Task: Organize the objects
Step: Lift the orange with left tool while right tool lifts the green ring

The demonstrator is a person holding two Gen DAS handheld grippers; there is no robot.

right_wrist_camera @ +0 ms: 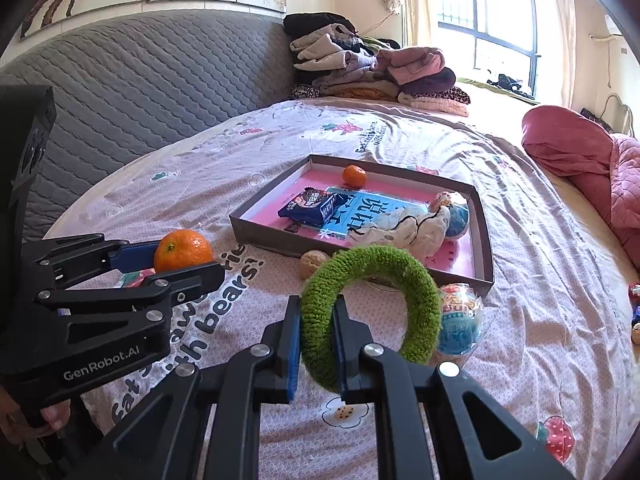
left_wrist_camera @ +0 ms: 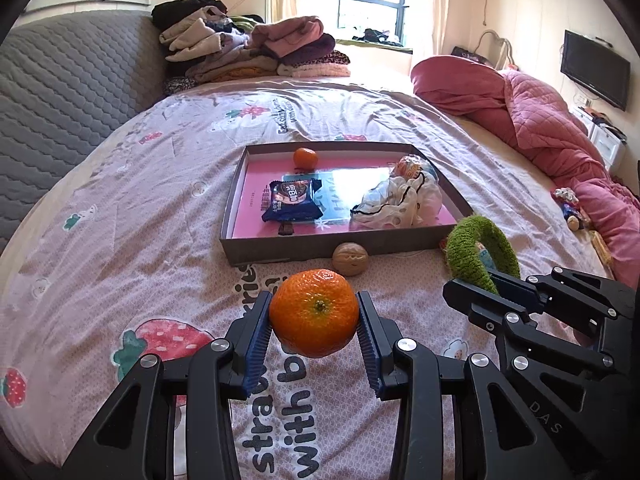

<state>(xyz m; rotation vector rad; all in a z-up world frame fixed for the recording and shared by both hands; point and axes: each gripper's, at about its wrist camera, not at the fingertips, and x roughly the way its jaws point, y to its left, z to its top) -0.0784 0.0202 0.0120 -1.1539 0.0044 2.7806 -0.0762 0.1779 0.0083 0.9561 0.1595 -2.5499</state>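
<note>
My left gripper (left_wrist_camera: 314,312) is shut on an orange tangerine (left_wrist_camera: 314,312), held above the bed sheet in front of the shallow grey box (left_wrist_camera: 280,250); it also shows in the right wrist view (right_wrist_camera: 183,251). My right gripper (right_wrist_camera: 318,344) is shut on a fuzzy green ring (right_wrist_camera: 372,300), lifted off the bed to the right of the left gripper; the ring also shows in the left wrist view (left_wrist_camera: 480,248). The box holds a second tangerine (left_wrist_camera: 305,158), a blue snack packet (left_wrist_camera: 292,201), a white cloth bundle (left_wrist_camera: 400,200) and a blue book (right_wrist_camera: 360,208).
A walnut (left_wrist_camera: 350,258) lies on the sheet against the box's near wall. A wrapped blue-and-orange ball (right_wrist_camera: 460,318) lies right of the ring. A pink quilt (left_wrist_camera: 540,120) is heaped on the right, folded clothes (left_wrist_camera: 248,48) at the back, a grey headboard (left_wrist_camera: 68,80) on the left.
</note>
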